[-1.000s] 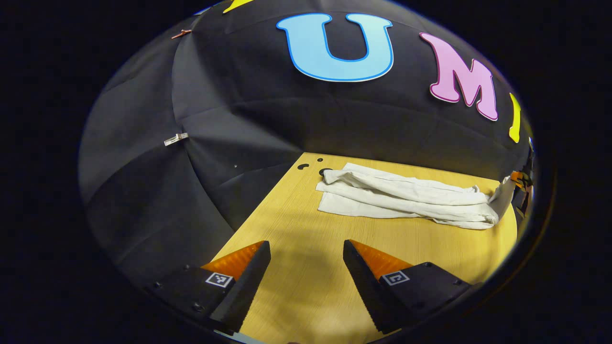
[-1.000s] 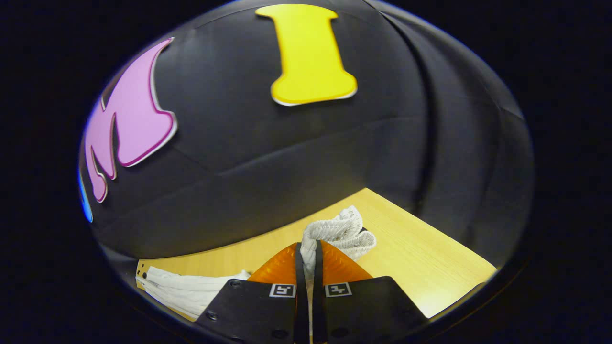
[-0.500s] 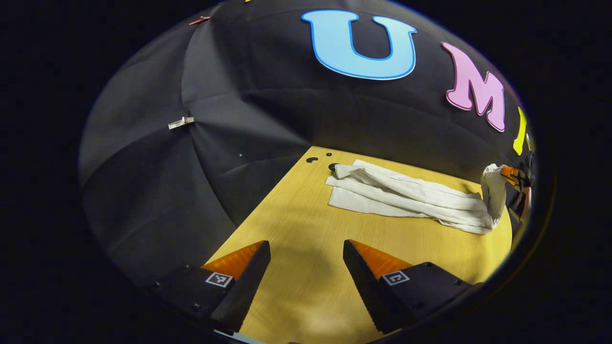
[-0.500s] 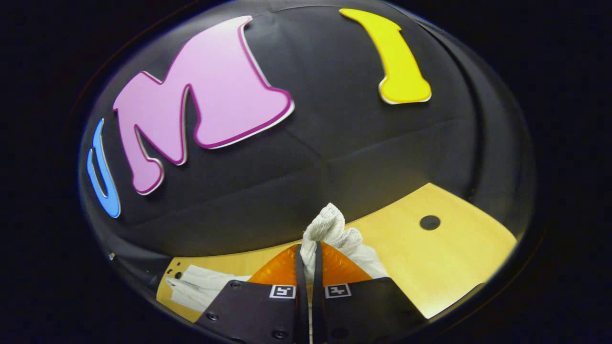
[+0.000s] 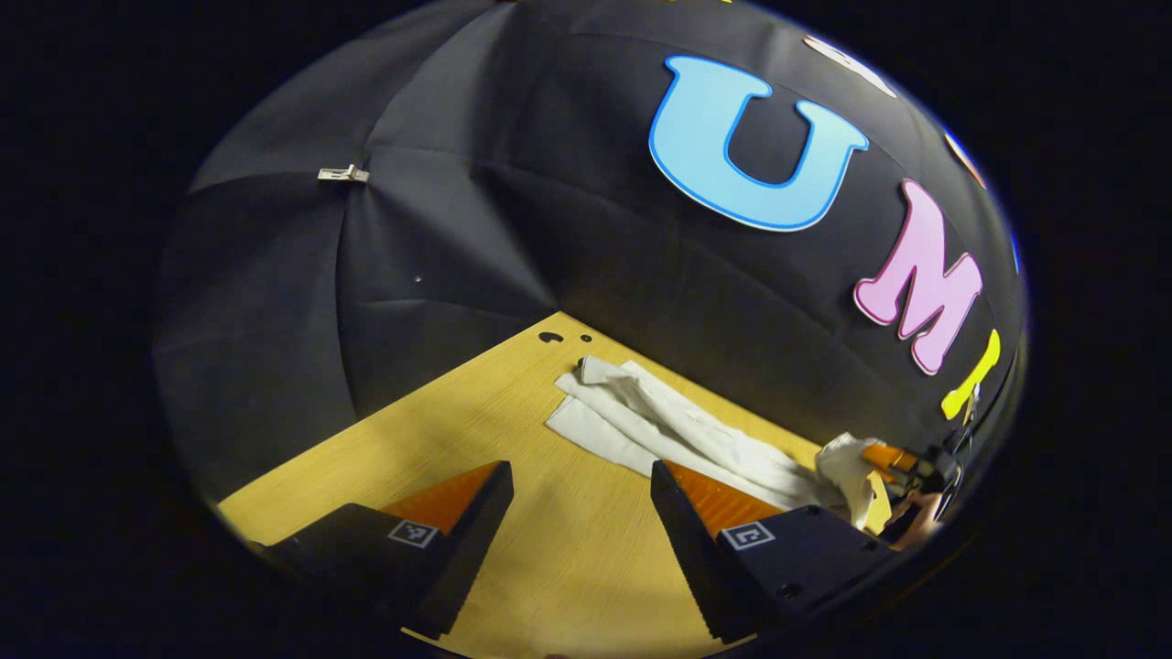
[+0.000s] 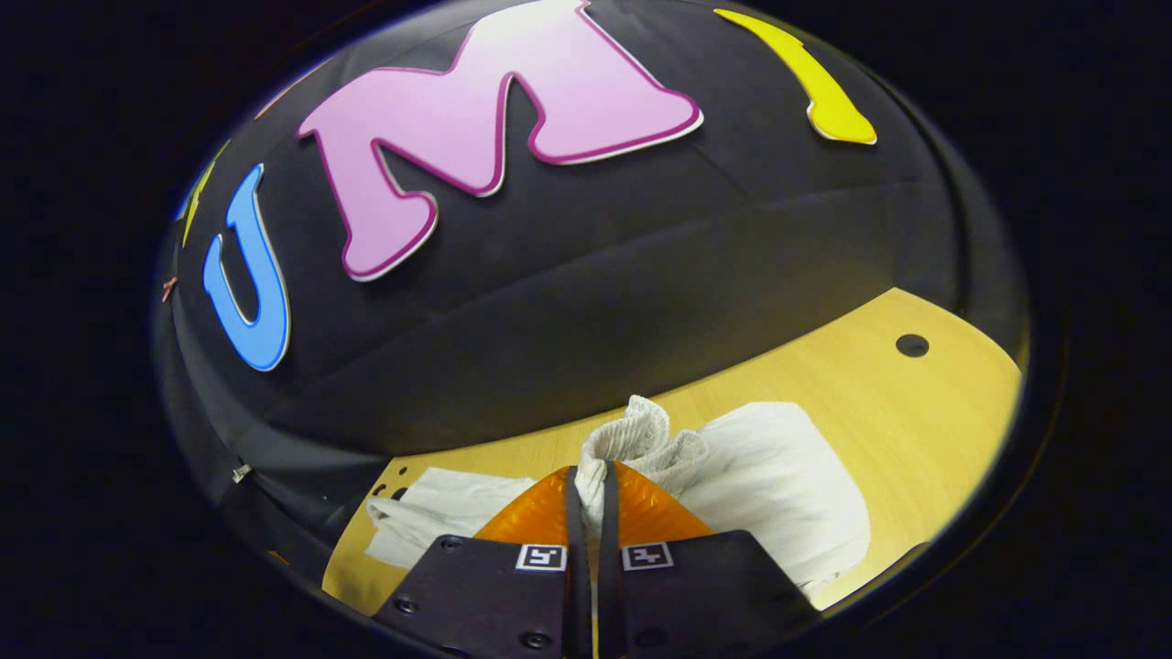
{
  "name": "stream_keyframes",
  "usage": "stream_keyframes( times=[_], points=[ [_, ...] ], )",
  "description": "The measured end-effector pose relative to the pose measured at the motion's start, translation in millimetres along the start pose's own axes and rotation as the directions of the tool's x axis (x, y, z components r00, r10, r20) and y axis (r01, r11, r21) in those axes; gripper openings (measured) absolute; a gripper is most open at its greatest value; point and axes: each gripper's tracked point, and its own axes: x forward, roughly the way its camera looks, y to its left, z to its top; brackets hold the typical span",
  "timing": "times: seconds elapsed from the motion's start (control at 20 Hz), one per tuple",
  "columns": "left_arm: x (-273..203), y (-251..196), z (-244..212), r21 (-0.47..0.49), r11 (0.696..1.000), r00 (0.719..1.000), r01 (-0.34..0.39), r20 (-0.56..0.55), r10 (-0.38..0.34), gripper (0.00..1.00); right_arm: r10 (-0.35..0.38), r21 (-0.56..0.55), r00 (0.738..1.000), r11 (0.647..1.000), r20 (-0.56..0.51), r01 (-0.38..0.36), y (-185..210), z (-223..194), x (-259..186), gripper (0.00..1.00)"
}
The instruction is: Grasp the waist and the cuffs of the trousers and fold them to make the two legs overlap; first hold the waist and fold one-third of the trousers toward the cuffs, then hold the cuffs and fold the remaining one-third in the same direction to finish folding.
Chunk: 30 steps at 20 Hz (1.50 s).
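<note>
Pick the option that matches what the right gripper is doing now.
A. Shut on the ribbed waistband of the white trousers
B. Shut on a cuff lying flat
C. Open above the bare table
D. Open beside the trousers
A: in the right gripper view the right gripper has both fingers closed on the trousers at the ribbed waistband, bunched above the fingertips.

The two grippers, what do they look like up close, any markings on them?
Both have black bodies. The left gripper carries two wedge-shaped fingers with toothed inner faces and a small square black-and-white tag on each side. The right gripper bears two matching square tags and round screws on its body.
</note>
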Motion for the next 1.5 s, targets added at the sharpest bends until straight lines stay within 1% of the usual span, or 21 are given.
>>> stream_keyframes(
  times=[0.05, 0.1, 0.15, 0.2, 0.25, 0.3, 0.35, 0.4, 0.45, 0.5, 0.6, 0.75, 0.85, 0.95, 1.05, 1.15, 1.2, 1.3, 1.35, 1.45, 1.5],
  points=[
    [8.5, -4.3, 0.4, -0.009, 1.0, 1.0, 0.012, 0.005, -0.012, 0.96, 0.008, -0.004, 1.0, 1.0, -0.026, -0.008, 4.5, -13.9, -0.7, 0.07],
    [13.6, -10.3, 2.9, -0.021, 0.999, 0.999, 0.032, 0.009, -0.032, 0.96, 0.029, 0.001, 0.998, 1.0, -0.055, -0.029, 11.2, -29.0, -1.6, 0.1],
    [19.3, -17.9, 4.8, -0.032, 0.998, 0.999, 0.053, 0.009, -0.053, 0.96, 0.047, 0.012, 0.995, 0.999, -0.091, -0.046, 18.6, -45.0, -2.2, 0.14],
    [25.9, -22.6, 6.1, -0.042, 0.997, 0.998, 0.068, 0.002, -0.068, 0.96, 0.063, 0.02, 0.99, 0.998, -0.126, -0.061, 24.6, -59.1, -5.8, 0.27],
    [36.3, -26.8, 5.4, -0.057, 0.995, 0.996, 0.084, -0.015, -0.085, 0.96, 0.069, 0.016, 0.985, 0.998, -0.158, -0.067, 27.5, -71.3, -9.9, 0.27],
    [43.4, -33.4, 0.9, -0.084, 0.991, 0.992, 0.108, -0.063, -0.113, 0.96, 0.07, 0.004, 0.98, 0.997, -0.188, -0.071, 30.1, -81.9, -13.7, 0.52],
    [48.0, -43.4, -2.8, -0.118, 0.984, 0.984, 0.136, -0.099, -0.148, 0.96, 0.067, -0.016, 0.976, 0.997, -0.205, -0.072, 31.4, -89.5, -21.0, 0.7],
    [56.7, -43.5, -1.5, -0.132, 0.982, 0.983, 0.137, -0.108, -0.151, 0.96, 0.06, -0.032, 0.977, 0.997, -0.204, -0.068, 30.3, -87.9, -30.6, 0.81],
    [68.4, -36.2, 5.4, -0.123, 0.986, 0.987, 0.115, -0.101, -0.127, 0.96, 0.056, -0.035, 0.979, 0.997, -0.194, -0.064, 28.3, -81.2, -40.8, 0.88],
    [79.3, -31.1, 9.2, -0.096, 0.99, 0.989, 0.099, -0.097, -0.108, 0.96, 0.049, -0.032, 0.982, 0.998, -0.182, -0.056, 23.0, -71.3, -56.5, 1.0],
    [99.6, -28.9, 14.5, -0.039, 0.996, 0.992, 0.086, -0.092, -0.089, 0.96, 0.022, -0.026, 0.988, 0.999, -0.155, -0.026, 7.2, -51.0, -79.1, 0.98],
    [136.4, -28.9, 20.1, 0.021, 0.997, 0.994, 0.069, -0.09, -0.066, 0.96, -0.048, -0.026, 0.994, 0.999, -0.1, 0.046, -32.4, -16.1, -121.4, 0.99],
    [165.7, -23.5, 15.9, 0.034, 0.999, 0.993, 0.041, -0.112, -0.036, 0.96, -0.099, -0.027, 0.992, 0.995, -0.081, 0.097, -60.7, -1.1, -154.7, 0.98],
    [191.9, -16.8, 8.0, 0.073, 0.997, 0.991, 0.012, -0.132, -0.002, 0.96, -0.155, -0.01, 0.985, 0.988, -0.075, 0.155, -86.4, 7.2, -190.5, 0.98],
    [218.2, -10.2, -4.3, 0.113, 0.993, 0.987, -0.014, -0.157, 0.031, 0.96, -0.218, 0.011, 0.974, 0.976, -0.057, 0.219, -109.6, 14.6, -224.7, 0.98],
    [240.3, 0.6, -13.7, 0.124, 0.991, 0.982, -0.058, -0.171, 0.079, 0.96, -0.274, 0.038, 0.96, 0.96, -0.065, 0.277, -129.5, 16.2, -257.5, 0.98],
    [246.6, 5.0, -15.1, 0.119, 0.99, 0.98, -0.075, -0.173, 0.095, 0.96, -0.288, 0.041, 0.955, 0.956, -0.077, 0.292, -134.7, 14.2, -273.4, 0.98],
    [261.2, 9.5, -19.6, 0.096, 0.991, 0.977, -0.092, -0.183, 0.109, 0.96, -0.331, 0.007, 0.937, 0.943, -0.111, 0.334, -148.8, 2.3, -304.6, 0.98],
    [265.7, 6.6, -13.9, 0.084, 0.992, 0.98, -0.093, -0.166, 0.106, 0.96, -0.347, -0.009, 0.928, 0.937, -0.132, 0.349, -154.1, -4.9, -319.1, 0.98],
    [277.2, -1.2, -18.6, 0.073, 0.995, 0.983, -0.072, -0.165, 0.083, 0.97, -0.371, -0.026, 0.91, 0.927, -0.183, 0.373, -157.6, -22.3, -337.5, 0.98],
    [274.2, -0.1, -19.2, 0.12, 0.988, 0.981, -0.097, -0.158, 0.116, 0.97, -0.382, -0.024, 0.903, 0.923, -0.199, 0.385, -159.2, -26.9, -340.6, 0.98]
  ],
)
